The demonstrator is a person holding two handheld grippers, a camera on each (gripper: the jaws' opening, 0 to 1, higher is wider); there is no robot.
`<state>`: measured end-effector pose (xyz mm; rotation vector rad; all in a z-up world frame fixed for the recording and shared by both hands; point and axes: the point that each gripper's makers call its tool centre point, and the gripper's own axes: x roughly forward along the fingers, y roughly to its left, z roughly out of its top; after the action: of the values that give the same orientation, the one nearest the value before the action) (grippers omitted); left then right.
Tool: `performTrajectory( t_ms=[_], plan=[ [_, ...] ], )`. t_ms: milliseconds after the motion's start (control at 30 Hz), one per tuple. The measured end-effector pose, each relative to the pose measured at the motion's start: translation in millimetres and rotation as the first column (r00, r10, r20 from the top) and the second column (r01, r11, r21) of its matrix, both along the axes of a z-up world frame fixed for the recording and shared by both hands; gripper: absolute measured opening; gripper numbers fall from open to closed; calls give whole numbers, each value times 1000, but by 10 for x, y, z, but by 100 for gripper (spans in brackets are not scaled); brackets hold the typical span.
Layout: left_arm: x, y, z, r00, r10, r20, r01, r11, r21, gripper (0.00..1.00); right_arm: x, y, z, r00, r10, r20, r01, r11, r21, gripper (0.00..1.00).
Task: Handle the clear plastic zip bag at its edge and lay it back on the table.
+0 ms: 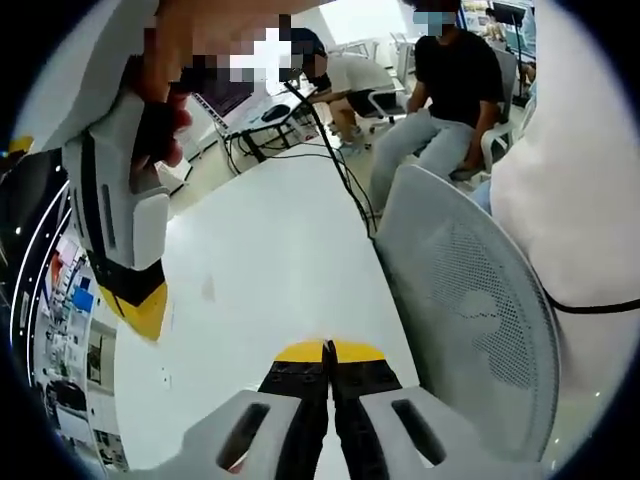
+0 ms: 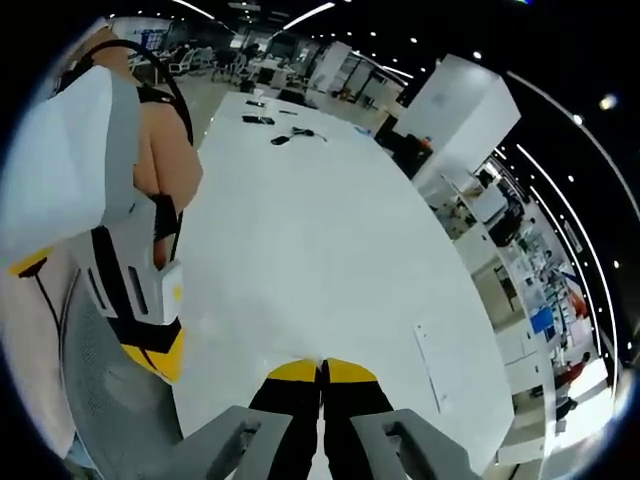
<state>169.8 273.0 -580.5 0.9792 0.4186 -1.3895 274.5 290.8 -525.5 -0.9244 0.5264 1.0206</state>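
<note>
— Where is the clear zip bag (image 2: 437,365)?
— In the right gripper view, a faint clear rectangle lies flat on the white counter (image 2: 300,220), near its right edge, apart from both tools.
— And the tongs?
— The left tongs (image 1: 328,348) are closed, yellow tips pressed together above the counter, beside a grey mesh chair (image 1: 470,320). The right tongs (image 2: 322,368) are closed too.

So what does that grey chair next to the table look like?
The chair shows its back in the left gripper view. It is a pale grey, curved shell with a smooth rim that looks like plastic, and the middle is a mesh full of tiny holes. It stands upright and nobody sits in it. It is right at the edge of the white table, though I can't tell whether they touch. Its seat and legs are hidden.
</note>
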Motion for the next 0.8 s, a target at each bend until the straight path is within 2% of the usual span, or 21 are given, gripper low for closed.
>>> performTrajectory(
  t_ms=[400, 800],
  plan=[
    [9, -16, -1, 1000, -2, -3, 2, 1000, -9, 0, 5, -5, -9, 1000, -1, 2, 1, 1000, -5, 0],
    [92, 2, 79, 997, 72, -27, -74, 994, -85, 0, -11, -5, -19, 999, 36, 18, -35, 999, -28, 0]
  ],
)
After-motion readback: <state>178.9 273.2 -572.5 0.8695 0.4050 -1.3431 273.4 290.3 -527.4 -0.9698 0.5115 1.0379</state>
